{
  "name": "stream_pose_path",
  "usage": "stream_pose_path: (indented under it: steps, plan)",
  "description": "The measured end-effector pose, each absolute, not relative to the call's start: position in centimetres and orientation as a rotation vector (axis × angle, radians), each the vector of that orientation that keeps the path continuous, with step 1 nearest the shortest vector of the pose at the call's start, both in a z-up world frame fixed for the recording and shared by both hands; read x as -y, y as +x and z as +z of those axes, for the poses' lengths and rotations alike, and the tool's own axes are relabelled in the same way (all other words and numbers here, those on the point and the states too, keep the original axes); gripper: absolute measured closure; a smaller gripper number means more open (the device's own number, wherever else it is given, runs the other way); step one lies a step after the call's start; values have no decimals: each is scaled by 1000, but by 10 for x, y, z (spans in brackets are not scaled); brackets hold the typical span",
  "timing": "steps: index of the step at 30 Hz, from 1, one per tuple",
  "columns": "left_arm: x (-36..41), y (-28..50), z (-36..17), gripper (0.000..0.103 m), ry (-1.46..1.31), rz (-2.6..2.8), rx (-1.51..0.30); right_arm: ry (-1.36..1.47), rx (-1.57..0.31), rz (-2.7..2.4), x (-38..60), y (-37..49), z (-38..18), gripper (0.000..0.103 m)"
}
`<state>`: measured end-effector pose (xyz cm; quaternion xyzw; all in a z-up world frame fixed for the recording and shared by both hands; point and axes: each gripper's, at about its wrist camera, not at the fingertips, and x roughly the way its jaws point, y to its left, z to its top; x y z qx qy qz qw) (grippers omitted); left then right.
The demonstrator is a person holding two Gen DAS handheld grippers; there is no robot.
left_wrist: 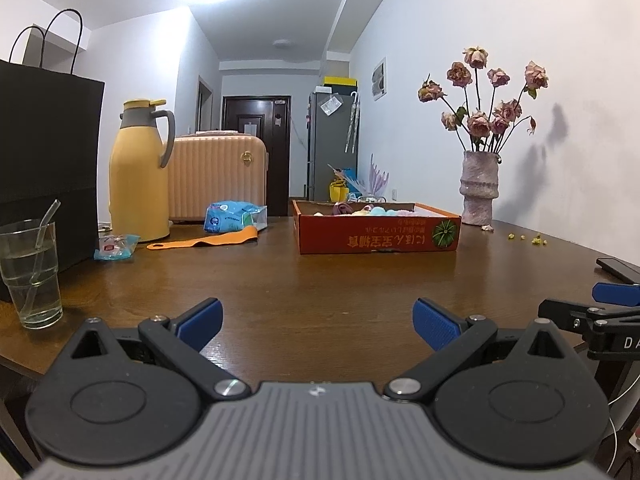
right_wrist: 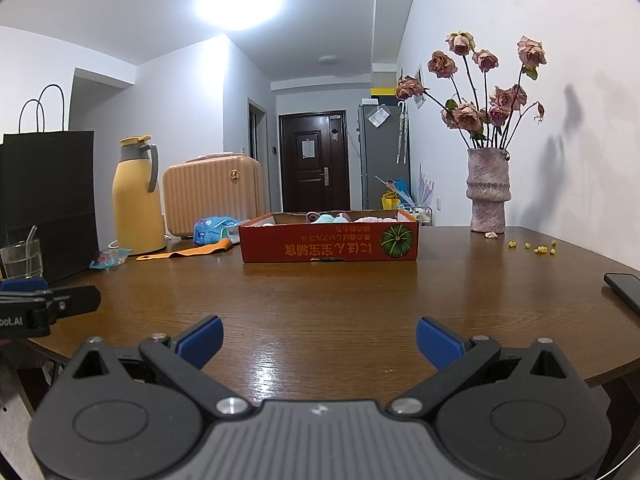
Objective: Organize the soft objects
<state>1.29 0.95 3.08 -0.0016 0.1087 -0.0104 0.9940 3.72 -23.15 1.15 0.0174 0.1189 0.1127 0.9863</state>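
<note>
Soft pastel items point(left_wrist: 370, 211) are seen gathered in the orange box point(left_wrist: 376, 236), well ahead of both grippers. The left gripper point(left_wrist: 318, 322) and right gripper point(right_wrist: 319, 340) are held spread apart and empty, so little appears left.

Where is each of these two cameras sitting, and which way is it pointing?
Left wrist: rides the open left gripper, low over the table, facing the red box; the right gripper's tip shows at the right edge.
Right wrist: rides the open right gripper, facing the same box; the left gripper's tip shows at the left edge.
Shared: box, vase, yellow jug.
</note>
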Motion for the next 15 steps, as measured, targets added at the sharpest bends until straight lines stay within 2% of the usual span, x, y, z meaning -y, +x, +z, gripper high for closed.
stream_pose_path:
  steps: [15]
  plan:
    - [-11,13,31,0,-7,-2,-200,35,-238,226,232,37,12,0]
